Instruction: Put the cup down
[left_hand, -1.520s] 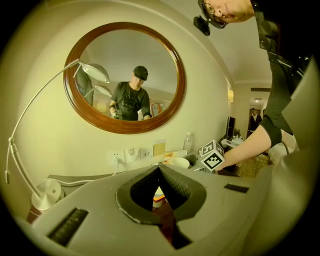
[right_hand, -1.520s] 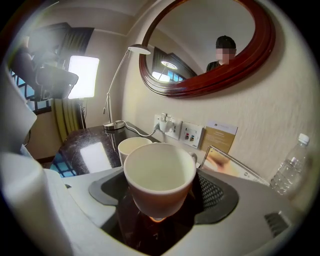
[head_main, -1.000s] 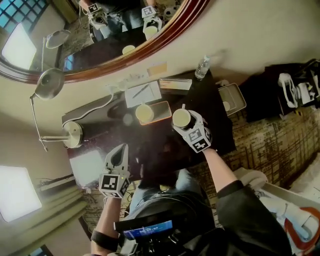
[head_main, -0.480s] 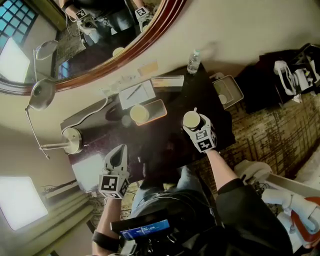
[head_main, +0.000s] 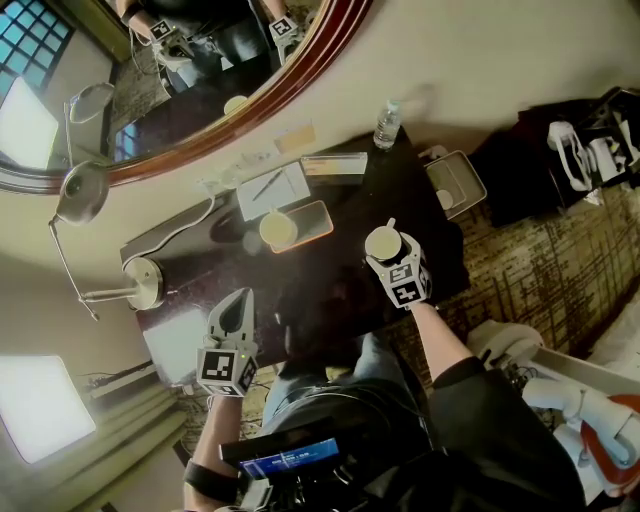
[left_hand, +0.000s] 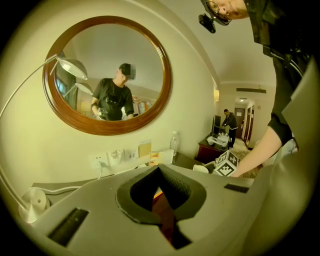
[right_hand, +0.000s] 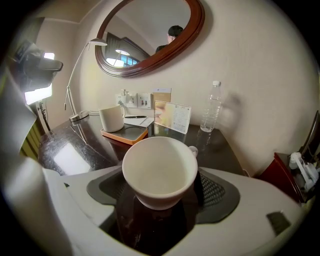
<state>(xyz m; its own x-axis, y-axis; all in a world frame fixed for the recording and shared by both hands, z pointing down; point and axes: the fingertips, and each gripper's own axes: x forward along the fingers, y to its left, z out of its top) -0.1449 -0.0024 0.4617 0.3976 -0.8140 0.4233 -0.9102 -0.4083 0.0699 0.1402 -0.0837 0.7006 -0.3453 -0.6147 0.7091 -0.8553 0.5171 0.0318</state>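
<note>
Mug (right_hand: 112, 118) on tray (right_hand: 131, 135), bottle (right_hand: 212, 112) stand well beyond. Right gripper (head_main: 385, 250) tilted down, jaws just opening round cup (right_hand: 159, 167). Left gripper (head_main: 235, 312) closed, empty.

We see a plain white cup (right_hand: 160, 170), empty, with a wide round mouth narrowing to a small base. It stands upright, its little handle turned to the far right. It sits apart from the orange tray (right_hand: 125, 135), to that tray's right and nearer to us
</note>
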